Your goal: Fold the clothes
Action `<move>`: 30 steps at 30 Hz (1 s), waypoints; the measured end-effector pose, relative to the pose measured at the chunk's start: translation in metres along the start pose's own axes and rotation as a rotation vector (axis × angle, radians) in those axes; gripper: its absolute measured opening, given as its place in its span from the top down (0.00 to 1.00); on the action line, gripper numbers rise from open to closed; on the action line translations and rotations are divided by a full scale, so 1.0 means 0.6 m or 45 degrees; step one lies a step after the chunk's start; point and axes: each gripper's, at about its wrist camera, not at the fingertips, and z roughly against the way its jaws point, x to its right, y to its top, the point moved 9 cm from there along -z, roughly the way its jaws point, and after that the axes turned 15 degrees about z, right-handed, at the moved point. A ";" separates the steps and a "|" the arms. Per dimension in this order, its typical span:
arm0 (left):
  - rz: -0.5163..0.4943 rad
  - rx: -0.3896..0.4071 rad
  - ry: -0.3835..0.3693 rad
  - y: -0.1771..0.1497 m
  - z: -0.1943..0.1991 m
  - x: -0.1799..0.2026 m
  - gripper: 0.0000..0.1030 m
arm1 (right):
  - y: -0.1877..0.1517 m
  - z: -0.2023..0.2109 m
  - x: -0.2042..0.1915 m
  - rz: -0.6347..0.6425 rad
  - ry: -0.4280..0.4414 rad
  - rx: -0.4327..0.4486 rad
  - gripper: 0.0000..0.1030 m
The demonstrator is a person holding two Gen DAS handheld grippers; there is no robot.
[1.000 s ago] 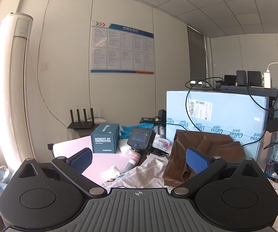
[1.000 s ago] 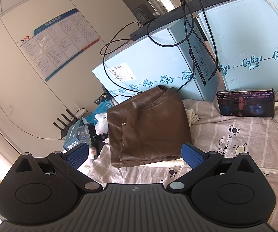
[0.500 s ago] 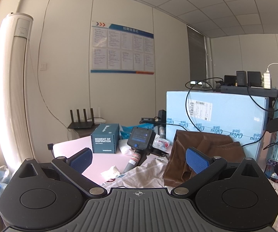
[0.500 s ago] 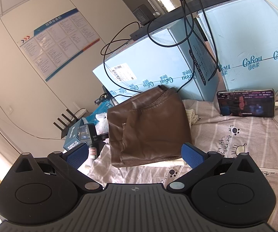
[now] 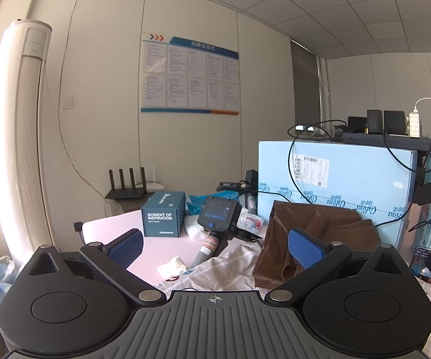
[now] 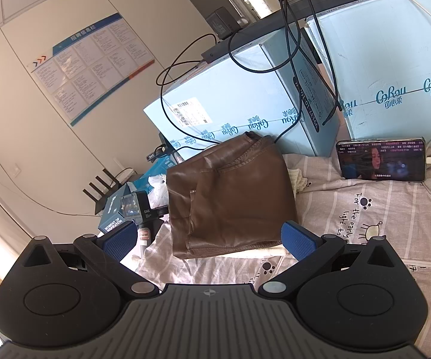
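A folded brown leather-like garment (image 6: pixel 230 194) lies on the striped, cartoon-printed sheet (image 6: pixel 365 239) in front of the light blue boxes. It also shows in the left wrist view (image 5: pixel 314 233), at the right behind the right pad. My left gripper (image 5: pixel 215 248) is open and empty, held above the table edge. My right gripper (image 6: pixel 209 240) is open and empty, just short of the garment's near edge and not touching it.
Two light blue cartons (image 6: pixel 245 110) with cables stand behind the garment. A phone (image 6: pixel 381 163) playing video leans against them. A handheld device (image 5: pixel 215 224), a dark box (image 5: pixel 163 218), crumpled tissue (image 5: pixel 172 266) and a router (image 5: pixel 128 187) are on the pink table.
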 end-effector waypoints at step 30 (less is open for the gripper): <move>0.000 0.001 -0.013 0.001 0.002 0.002 0.00 | -0.003 -0.001 -0.003 0.010 0.001 -0.007 0.00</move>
